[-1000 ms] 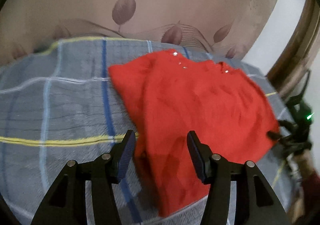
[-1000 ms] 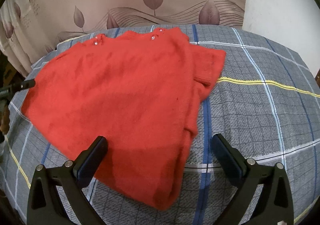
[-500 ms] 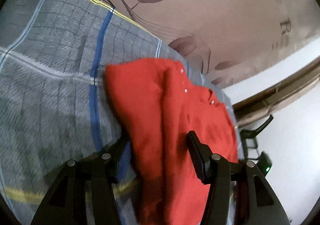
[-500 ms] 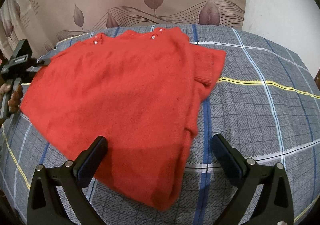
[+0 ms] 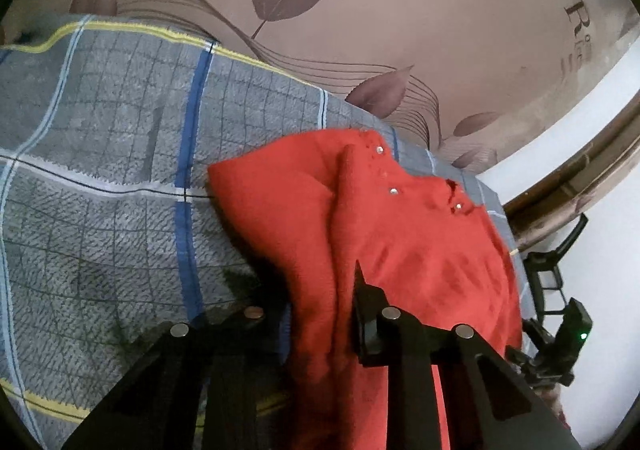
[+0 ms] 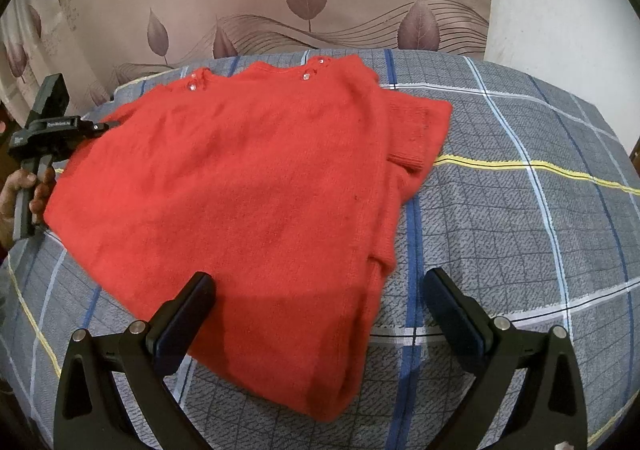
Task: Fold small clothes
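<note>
Left gripper (image 5: 320,310) closes on the edge of a red knit sweater (image 6: 248,186) spread on a plaid bedspread (image 6: 520,210).

In the left wrist view, lower centre of the frame, a ridge of the sweater's side edge stands between the narrowing jaws, which look to be pinching it already. The right gripper (image 6: 320,314) hangs spread wide and empty at the bottom of its frame, just above the hem. The sweater fills the middle of that frame, its beaded neckline toward the top. The knit looks soft, light and limp, likely to sag and stretch; edges, hem and shoulder seams seem the surest places to take hold.
</note>
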`<state>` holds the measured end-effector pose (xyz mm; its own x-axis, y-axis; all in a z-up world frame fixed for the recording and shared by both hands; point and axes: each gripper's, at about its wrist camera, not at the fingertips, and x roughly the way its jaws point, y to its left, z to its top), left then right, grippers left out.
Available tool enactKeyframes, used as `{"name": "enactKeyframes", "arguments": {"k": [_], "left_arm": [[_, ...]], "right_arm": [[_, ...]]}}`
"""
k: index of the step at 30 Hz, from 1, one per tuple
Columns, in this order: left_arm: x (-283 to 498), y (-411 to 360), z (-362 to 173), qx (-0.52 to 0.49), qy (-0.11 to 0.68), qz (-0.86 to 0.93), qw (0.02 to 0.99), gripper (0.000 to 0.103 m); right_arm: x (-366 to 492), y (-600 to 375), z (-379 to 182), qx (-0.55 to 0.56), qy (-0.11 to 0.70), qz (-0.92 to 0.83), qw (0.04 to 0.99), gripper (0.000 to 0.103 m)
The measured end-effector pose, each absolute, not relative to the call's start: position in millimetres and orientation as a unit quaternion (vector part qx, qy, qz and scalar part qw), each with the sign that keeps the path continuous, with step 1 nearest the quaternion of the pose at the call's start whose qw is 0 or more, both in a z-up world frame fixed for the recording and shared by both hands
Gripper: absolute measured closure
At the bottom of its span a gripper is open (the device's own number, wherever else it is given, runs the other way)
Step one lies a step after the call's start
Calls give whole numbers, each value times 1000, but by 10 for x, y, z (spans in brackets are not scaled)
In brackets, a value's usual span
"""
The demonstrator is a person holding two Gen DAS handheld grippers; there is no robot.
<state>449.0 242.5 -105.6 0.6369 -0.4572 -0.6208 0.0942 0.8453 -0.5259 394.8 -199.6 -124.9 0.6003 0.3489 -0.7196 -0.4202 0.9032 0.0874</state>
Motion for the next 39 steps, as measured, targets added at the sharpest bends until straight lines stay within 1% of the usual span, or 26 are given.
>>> {"name": "enactKeyframes", "arguments": {"k": [6, 9, 16, 24, 26, 28, 30, 35, 37, 39], "left_arm": [[4437, 2345, -823, -225, 402, -148, 875, 82], [4427, 2208, -665, -206, 410, -141, 877, 83], [4327, 1600, -344, -168, 425, -141, 878, 83], [4373, 823, -220, -183, 446, -152, 863, 84], [4407, 606, -211, -184, 450, -159, 859, 87], [4450, 402, -222, -186, 455, -166, 855, 95], [4499, 176, -252, -186, 461, -172, 850, 97], [4596, -287, -307, -186, 468, -196, 841, 98], [4576, -373, -251, -195, 454, -214, 843, 98], [4530, -367, -135, -184, 436, -210, 856, 98]], "right_arm": [[3946, -2073, -1223, -16, 388, 230, 892, 0], [3949, -2114, -1211, 0, 386, 238, 891, 0], [3956, -2217, -1197, 40, 380, 254, 889, 0], [3950, -2396, -1193, 96, 369, 267, 885, 0], [3947, -2442, -1193, 111, 366, 269, 884, 0], [3946, -2490, -1194, 124, 364, 273, 882, 0], [3950, -2521, -1197, 134, 362, 276, 881, 0], [3929, -2579, -1198, 153, 357, 280, 878, 0], [3920, -2609, -1200, 162, 355, 281, 877, 0], [3906, -2654, -1201, 172, 352, 282, 876, 0]]}}
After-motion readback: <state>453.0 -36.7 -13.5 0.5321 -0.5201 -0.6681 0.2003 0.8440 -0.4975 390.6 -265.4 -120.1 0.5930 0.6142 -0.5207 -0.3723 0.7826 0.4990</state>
